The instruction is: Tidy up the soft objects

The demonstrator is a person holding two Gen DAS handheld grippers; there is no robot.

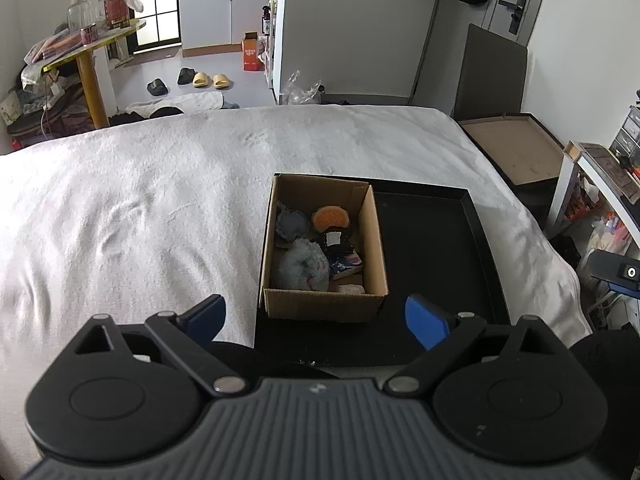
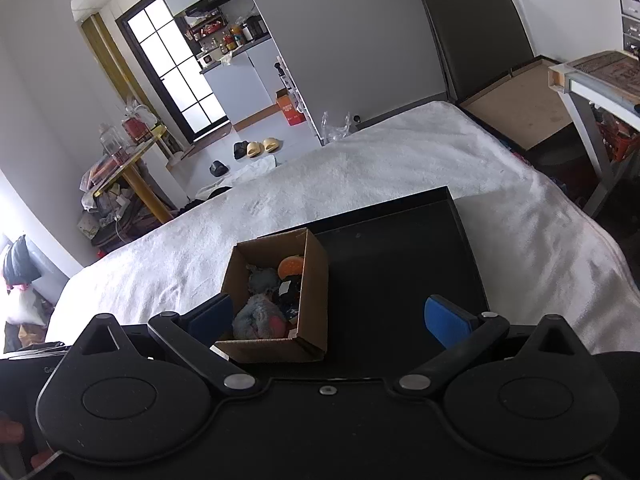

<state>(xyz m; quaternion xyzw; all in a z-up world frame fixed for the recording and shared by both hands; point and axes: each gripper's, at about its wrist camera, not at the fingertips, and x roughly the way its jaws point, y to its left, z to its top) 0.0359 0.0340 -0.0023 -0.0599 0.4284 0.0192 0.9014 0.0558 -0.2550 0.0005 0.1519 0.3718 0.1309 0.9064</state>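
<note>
**A:** While both grippers hover above the near edge of the bed, what is in front of them?

**B:** A small open cardboard box (image 1: pixel 324 248) stands at the left end of a shallow black tray (image 1: pixel 432 240), which lies on a white blanket (image 1: pixel 140 208). The soft objects are already inside the box: a fluffy grey plush (image 1: pixel 302 266) nearest, a smaller grey piece (image 1: pixel 292 222) behind it, an orange round plush (image 1: pixel 330 216), and something black with a white label (image 1: pixel 334 240).

**A:** Is either gripper holding anything?

**B:** No. The left gripper (image 1: pixel 316 320) has its blue pads spread wide with nothing between them. The right gripper (image 2: pixel 328 318) is just as wide and empty, its left pad close to the box's near corner.

**A:** What could go wrong?

**B:** I judge the box light and the blanket soft beneath the tray. A pad coming down on the cardboard wall could tip or shove the box and spill the toys. A grab into the crowded pile may pinch two items at once, or catch only fur that slips free. The rest of the tray is bare, so anything dropped could land there.
</note>
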